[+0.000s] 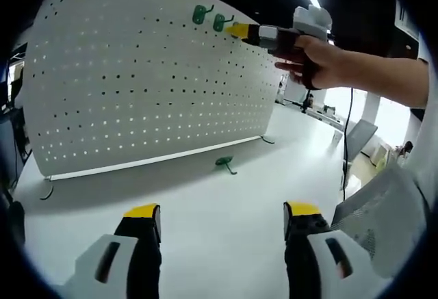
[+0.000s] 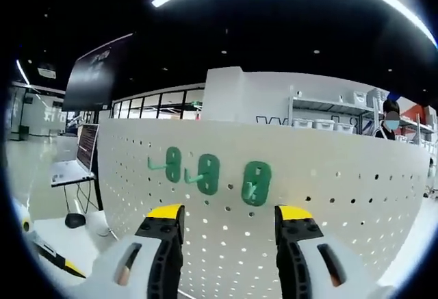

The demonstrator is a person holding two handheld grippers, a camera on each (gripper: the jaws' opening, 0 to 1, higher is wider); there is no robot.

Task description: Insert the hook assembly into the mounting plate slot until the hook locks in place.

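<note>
While the left tongs (image 1: pixel 222 218) are held open and empty over the white tabletop (image 1: pixel 226 244), a spare green plastic hook (image 1: pixel 225 164) is seen lying before the white perforated mounting plate (image 1: pixel 137 80). In the right gripper view, the right tongs (image 2: pixel 229 215) are parted, nothing gripped, just below the nearest of three green hooks (image 2: pixel 256 183); seating appears done, so a check of its lock is called for.

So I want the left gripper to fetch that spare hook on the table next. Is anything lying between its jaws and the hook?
Nothing visible does. The left gripper is open over bare white table, and the green hook lies ahead near the foot of the pegboard.
</note>
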